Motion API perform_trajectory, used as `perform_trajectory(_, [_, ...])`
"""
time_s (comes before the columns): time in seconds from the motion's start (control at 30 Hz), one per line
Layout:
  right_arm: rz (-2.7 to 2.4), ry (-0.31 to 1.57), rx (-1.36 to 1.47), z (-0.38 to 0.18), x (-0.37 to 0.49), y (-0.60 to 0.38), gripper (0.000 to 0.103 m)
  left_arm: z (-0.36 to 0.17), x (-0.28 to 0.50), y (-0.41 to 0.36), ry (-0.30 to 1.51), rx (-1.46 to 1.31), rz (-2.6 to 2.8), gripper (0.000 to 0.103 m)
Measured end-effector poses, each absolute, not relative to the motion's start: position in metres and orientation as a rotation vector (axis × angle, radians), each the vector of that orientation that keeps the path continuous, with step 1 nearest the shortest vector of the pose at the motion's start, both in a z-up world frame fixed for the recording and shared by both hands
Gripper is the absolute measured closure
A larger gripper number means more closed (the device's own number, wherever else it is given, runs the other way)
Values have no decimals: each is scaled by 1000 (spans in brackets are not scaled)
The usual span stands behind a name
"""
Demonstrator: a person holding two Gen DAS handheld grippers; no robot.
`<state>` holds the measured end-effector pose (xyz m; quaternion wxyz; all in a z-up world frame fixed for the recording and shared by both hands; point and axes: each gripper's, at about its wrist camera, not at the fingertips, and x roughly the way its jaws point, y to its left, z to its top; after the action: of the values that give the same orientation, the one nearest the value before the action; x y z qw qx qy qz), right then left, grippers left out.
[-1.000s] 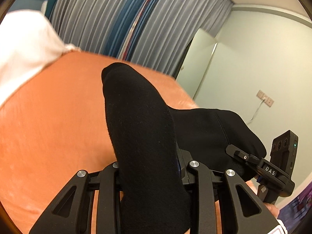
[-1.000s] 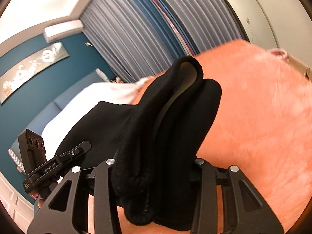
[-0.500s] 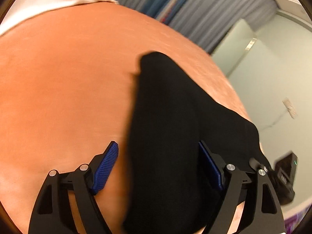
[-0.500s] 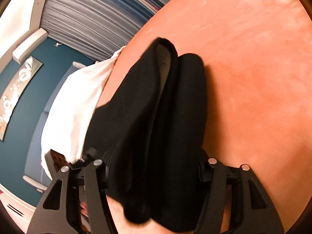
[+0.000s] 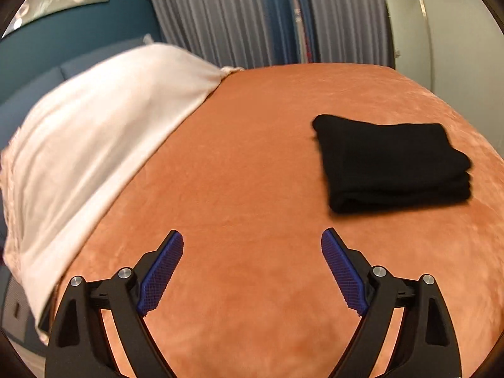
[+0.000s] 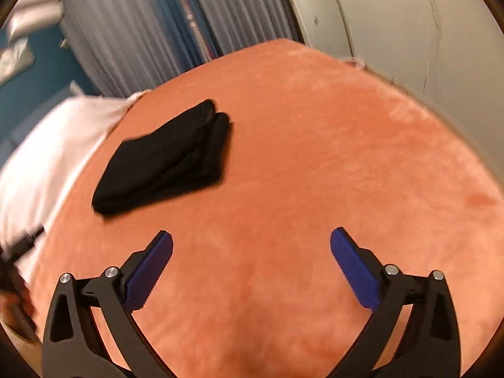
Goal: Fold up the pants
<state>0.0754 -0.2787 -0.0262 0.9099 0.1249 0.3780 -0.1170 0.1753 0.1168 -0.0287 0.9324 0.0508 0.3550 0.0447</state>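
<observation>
The black pants [image 5: 393, 163] lie folded into a thick rectangular stack on the orange blanket [image 5: 252, 173], ahead and to the right in the left wrist view. In the right wrist view the pants [image 6: 170, 160] lie ahead to the left. My left gripper [image 5: 252, 242] is open and empty, its blue pads [image 5: 160, 274] wide apart, well short of the pants. My right gripper [image 6: 252, 242] is open and empty too, back from the pants and to their right.
A white cover [image 5: 88, 145] lies over the left part of the bed. Grey and blue curtains [image 5: 252, 15] hang behind the bed. A pale wall [image 6: 409, 15] stands at the right. The left gripper's body shows blurred at the left edge [image 6: 19, 245] of the right wrist view.
Both grippers let go of the folded pants, opened wide and drew back. The pants now lie on the blanket, apart from both grippers.
</observation>
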Motion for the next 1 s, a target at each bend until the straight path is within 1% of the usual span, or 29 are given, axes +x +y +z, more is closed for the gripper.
perform_trajectory(0.17, [-195,779,187,-8,52,-224,5,-6,131,92,724,91,18,15])
perform_trajectory(0.2, [-193,785,175,-6,51,-214,5,-6,128,89,726,88,11,14])
perform_trajectory(0.23, [-193,791,164,-5,49,-207,5,-5,127,86,728,82,5,11])
perform_trajectory(0.43, [-167,785,102,9,21,-164,5,5,91,67,753,50,-47,11])
perform_trajectory(0.57, [-194,778,66,14,11,-152,5,9,79,59,760,51,-56,11])
perform_trajectory(1.0, [-240,767,74,22,-6,-148,5,17,55,44,736,117,2,11])
